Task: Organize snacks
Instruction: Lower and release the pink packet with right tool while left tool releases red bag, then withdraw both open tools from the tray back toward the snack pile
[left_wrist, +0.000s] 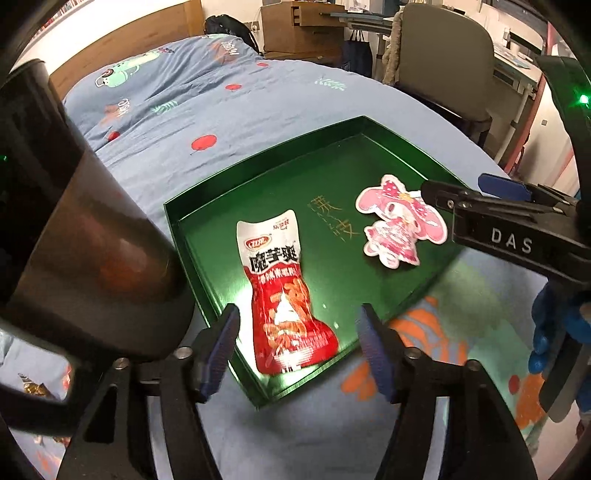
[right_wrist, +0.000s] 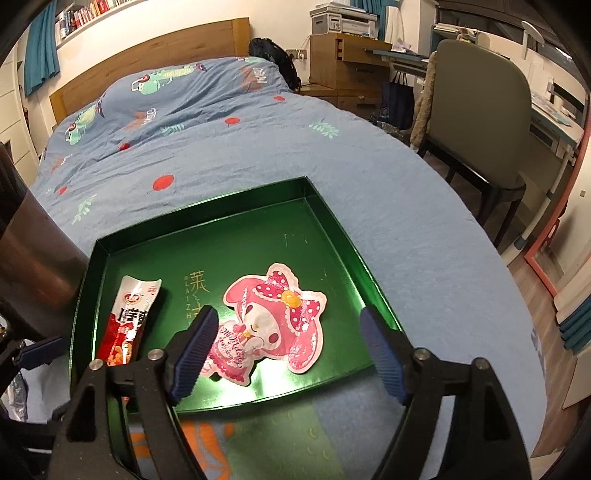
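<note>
Both grippers hovered low over the near edge of a green tray (right_wrist: 334, 229) on the blue bedspread (right_wrist: 229, 147). The tray held a red-and-white snack packet (left_wrist: 284, 295) and, apart from it, a pink cartoon-character pouch (right_wrist: 275, 321). The left gripper (left_wrist: 297, 354) and right gripper (right_wrist: 288, 354) gaped wide, holding nothing.

My grippers are black plastic; ribbed blue pads (left_wrist: 221, 354) line each finger; silver screws; white "DAS" lettering marks my right gripper (left_wrist: 439, 192).
</note>
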